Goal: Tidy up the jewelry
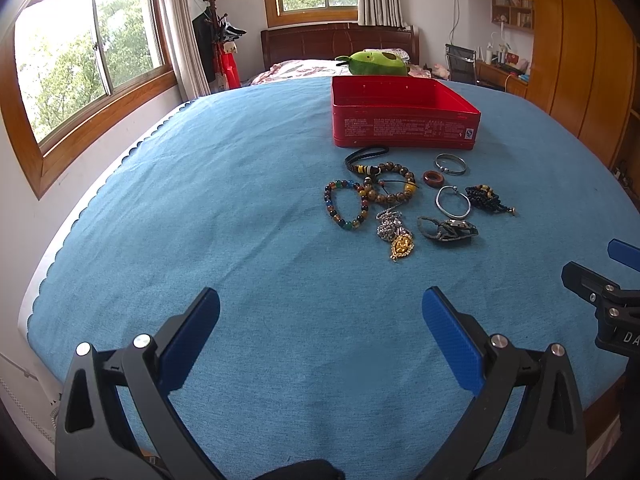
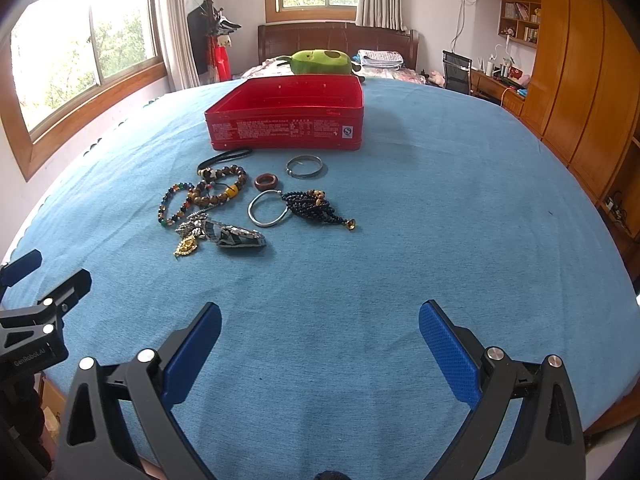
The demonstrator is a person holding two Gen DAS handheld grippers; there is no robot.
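Note:
An empty red tin box [image 1: 404, 114] [image 2: 286, 118] stands on the blue cloth. In front of it lies a cluster of jewelry: a multicolour bead bracelet [image 1: 346, 205] [image 2: 173, 205], a brown bead bracelet [image 1: 390, 183] [image 2: 220, 186], a wooden ring [image 1: 434, 178] [image 2: 266, 182], two silver bangles [image 1: 451, 164] [image 1: 453, 201], a black bead strand [image 1: 486, 198] [image 2: 316, 207], a gold pendant on chain [image 1: 401, 245] [image 2: 185, 245] and a watch [image 1: 450, 230] [image 2: 236, 236]. My left gripper [image 1: 320, 304] and right gripper [image 2: 320, 316] hover open near the front edge, well short of the jewelry.
The blue cloth [image 1: 240, 220] covers a table that ends at a scalloped left edge. Behind it are a bed with a green plush toy [image 1: 378, 63], windows on the left and wooden wardrobes [image 2: 580, 80] on the right. The right gripper's side shows in the left wrist view.

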